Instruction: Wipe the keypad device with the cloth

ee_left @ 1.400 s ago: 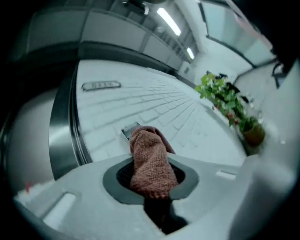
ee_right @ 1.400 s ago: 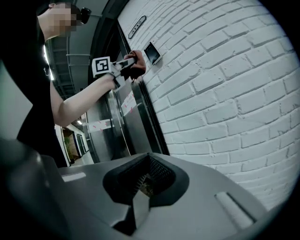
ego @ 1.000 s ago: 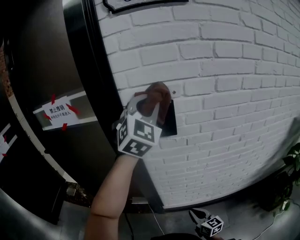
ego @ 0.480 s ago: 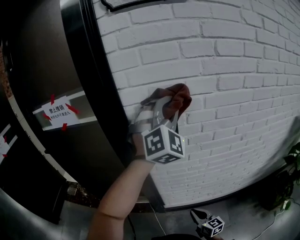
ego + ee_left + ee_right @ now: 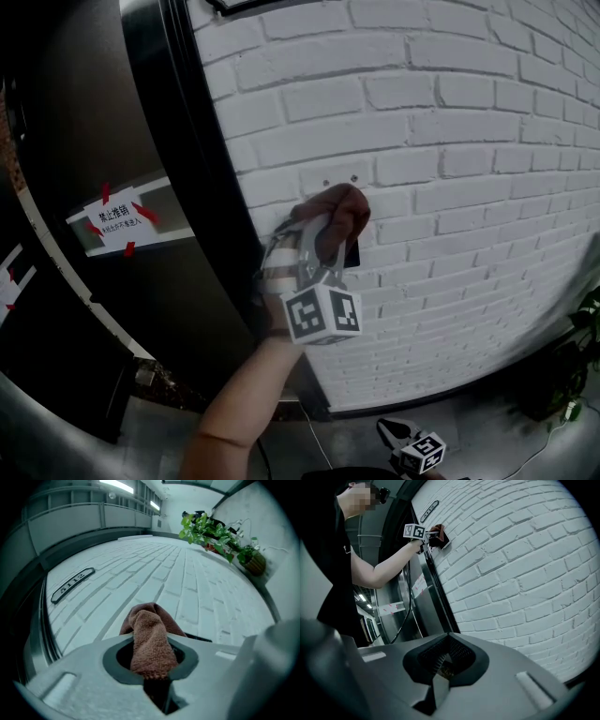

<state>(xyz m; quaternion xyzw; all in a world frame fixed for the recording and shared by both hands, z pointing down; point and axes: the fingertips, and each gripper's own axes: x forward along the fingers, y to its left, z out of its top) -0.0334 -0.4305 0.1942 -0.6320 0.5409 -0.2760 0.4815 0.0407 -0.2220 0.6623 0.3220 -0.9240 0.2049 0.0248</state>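
Observation:
A reddish-brown cloth [image 5: 339, 212] is pressed against the white brick wall [image 5: 469, 141], over the black keypad device [image 5: 352, 253]. Only the device's lower right edge shows. My left gripper [image 5: 330, 232] is shut on the cloth, and its marker cube hangs below. In the left gripper view the cloth [image 5: 149, 641] bulges out between the jaws, and a thin dark edge of the device [image 5: 202, 639] shows behind it. My right gripper [image 5: 401, 435] hangs low near the floor, shut, with nothing in it. From the right gripper view the cloth [image 5: 437, 528] and device [image 5: 446, 540] are far off up the wall.
A dark metal door frame [image 5: 202, 216] runs down the wall just left of the device. A door with a taped notice [image 5: 117, 221] lies further left. A number plate [image 5: 72, 585] is fixed higher on the wall. Potted plants [image 5: 220, 534] stand at the wall's foot.
The left gripper swept the cloth rightward across the device, then down. The device's black face, visible a second ago, is now almost wholly covered. The right gripper stayed put.

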